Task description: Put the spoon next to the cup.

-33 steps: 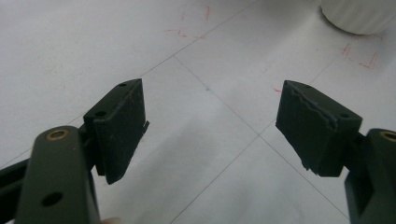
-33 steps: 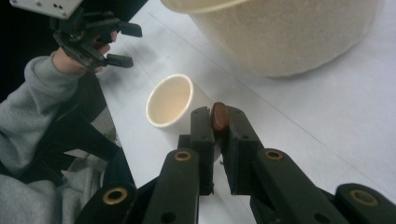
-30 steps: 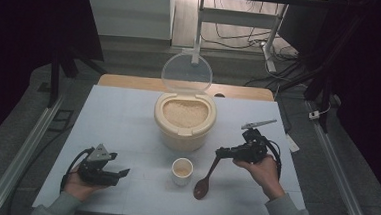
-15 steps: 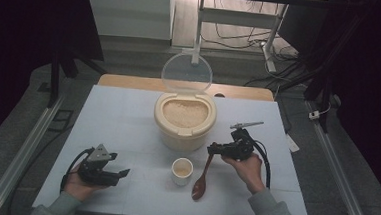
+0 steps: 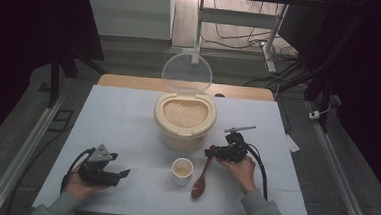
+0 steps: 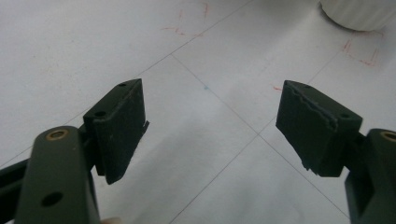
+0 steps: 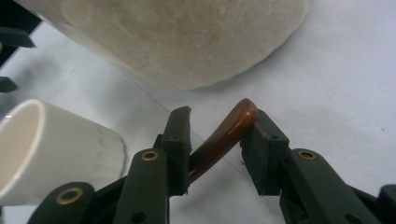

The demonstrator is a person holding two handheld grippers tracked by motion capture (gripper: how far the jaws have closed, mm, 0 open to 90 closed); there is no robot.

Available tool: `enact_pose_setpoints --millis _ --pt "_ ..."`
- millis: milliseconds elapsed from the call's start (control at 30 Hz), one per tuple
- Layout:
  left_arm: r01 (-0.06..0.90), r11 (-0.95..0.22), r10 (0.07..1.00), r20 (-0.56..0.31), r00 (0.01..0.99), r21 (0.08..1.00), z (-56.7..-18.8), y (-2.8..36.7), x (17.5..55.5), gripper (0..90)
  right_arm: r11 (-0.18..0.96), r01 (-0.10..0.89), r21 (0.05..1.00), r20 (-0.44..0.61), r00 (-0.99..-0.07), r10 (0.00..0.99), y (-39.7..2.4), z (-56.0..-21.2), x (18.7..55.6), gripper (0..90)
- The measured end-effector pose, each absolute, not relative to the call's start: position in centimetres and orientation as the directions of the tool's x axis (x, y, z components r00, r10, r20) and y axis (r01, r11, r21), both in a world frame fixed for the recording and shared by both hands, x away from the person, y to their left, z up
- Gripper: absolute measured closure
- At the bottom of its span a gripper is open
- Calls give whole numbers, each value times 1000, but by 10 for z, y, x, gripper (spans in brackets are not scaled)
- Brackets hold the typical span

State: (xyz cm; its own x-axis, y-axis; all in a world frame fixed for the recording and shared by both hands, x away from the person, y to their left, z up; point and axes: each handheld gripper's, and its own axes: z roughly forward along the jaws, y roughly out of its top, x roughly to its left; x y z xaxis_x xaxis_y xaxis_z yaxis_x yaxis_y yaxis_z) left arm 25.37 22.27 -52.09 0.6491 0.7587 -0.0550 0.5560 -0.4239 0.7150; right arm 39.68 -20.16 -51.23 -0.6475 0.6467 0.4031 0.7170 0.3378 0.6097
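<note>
right claw (image 7: 218,140): jaws narrowed around handle tip of brown spoon (image 7: 224,135), gap seen at one pad | spoon lies on surface (image 5: 127,128) beside small cup (image 5: 181,170), before rice container (image 5: 185,118) | left claw (image 6: 210,126): held wide, nothing between jaws

Rice container (image 5: 184,121) at centre rear of the bench (image 5: 122,118), lid (image 5: 186,73) upright behind it. Cup (image 5: 181,170) in front of the container; spoon (image 5: 201,182) just right of the cup. Left gripper (image 5: 105,170) front left, right gripper (image 5: 215,152) around the spoon's handle.
</note>
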Motion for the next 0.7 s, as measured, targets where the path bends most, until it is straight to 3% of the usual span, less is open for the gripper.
enact_pose_setpoints --millis 700 --pt "555 -423 759 -55 649 716 -521 223 253 233 409 630 660 209 -677 705 -190 -518 395 510"
